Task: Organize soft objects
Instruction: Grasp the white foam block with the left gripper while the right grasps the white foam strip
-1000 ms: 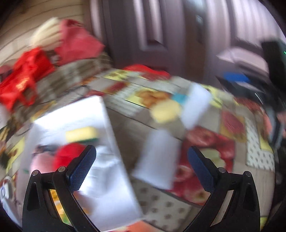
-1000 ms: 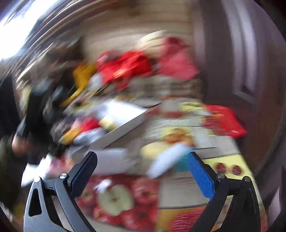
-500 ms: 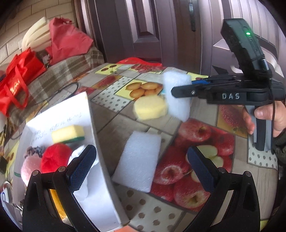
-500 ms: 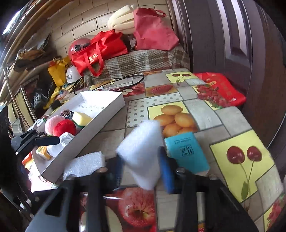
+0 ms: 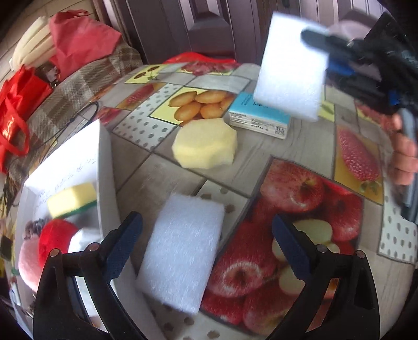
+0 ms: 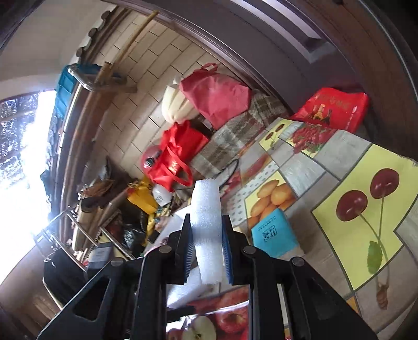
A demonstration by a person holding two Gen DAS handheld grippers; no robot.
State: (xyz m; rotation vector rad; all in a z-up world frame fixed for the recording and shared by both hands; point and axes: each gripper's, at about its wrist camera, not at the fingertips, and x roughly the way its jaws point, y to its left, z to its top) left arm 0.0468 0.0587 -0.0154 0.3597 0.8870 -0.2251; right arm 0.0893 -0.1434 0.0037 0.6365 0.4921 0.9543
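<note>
My right gripper (image 6: 207, 252) is shut on a white foam block (image 6: 207, 222) and holds it up above the table; the block shows in the left wrist view (image 5: 290, 70) high at the right. My left gripper (image 5: 206, 248) is open, its jaws either side of a second white foam pad (image 5: 183, 259) that lies flat on the table. A pale yellow sponge (image 5: 205, 143) lies beyond it. The white box (image 5: 104, 162) at the left holds a yellow-green sponge (image 5: 70, 200), a red ball (image 5: 56, 240) and a pink ball (image 5: 26, 257).
A blue tissue pack (image 5: 258, 116) lies behind the yellow sponge and shows in the right wrist view (image 6: 274, 232). Red bags (image 6: 177, 154) and a plaid-covered bench (image 6: 235, 133) stand past the table's far edge. A dark door (image 5: 209, 23) is behind the table.
My right gripper has lifted the white foam block off the table and tilted. My left gripper has moved in toward the flat foam pad, still open.
</note>
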